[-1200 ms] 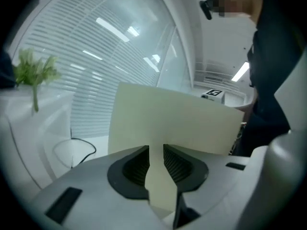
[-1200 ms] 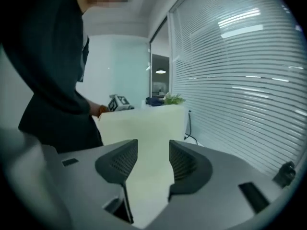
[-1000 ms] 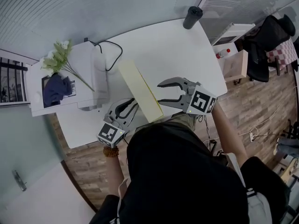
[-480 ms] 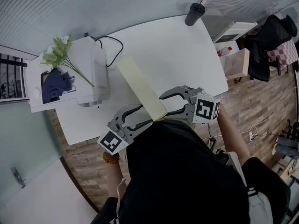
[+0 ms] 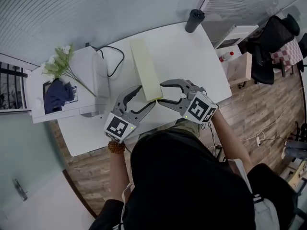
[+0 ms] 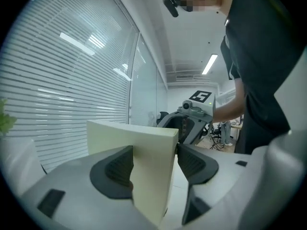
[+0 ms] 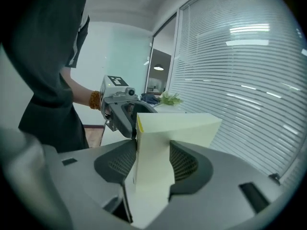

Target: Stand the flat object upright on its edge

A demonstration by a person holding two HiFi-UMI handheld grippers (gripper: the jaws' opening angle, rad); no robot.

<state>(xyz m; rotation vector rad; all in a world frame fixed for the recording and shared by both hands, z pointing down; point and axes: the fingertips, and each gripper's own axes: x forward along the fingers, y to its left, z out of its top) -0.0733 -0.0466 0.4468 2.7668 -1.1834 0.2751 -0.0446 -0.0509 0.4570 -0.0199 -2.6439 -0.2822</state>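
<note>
The box (image 5: 145, 68) now stands on edge mid table (image 5: 192, 56), swung back from the front edge. The left gripper (image 5: 147, 95) and right gripper (image 5: 161, 94) have just been opening, and their wide fingers straddle its near end. A printer (image 5: 88, 87) lines the left edge.

Bench: white (image 5: 192, 56), standing on a wooden floor (image 5: 261, 111).
Far corner: dark cylinder (image 5: 194, 20), upright.
Left end: white appliance (image 5: 96, 83), black cable (image 5: 124, 56), flowers (image 5: 58, 61), dark blue cloth (image 5: 56, 94).

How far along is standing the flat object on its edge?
Done: the pale yellow flat object stands on its long edge on the white table. In hand: the left gripper and right gripper straddle its near end, fingers just opened, apparently off it. Remaining: withdraw both without tipping it.
</note>
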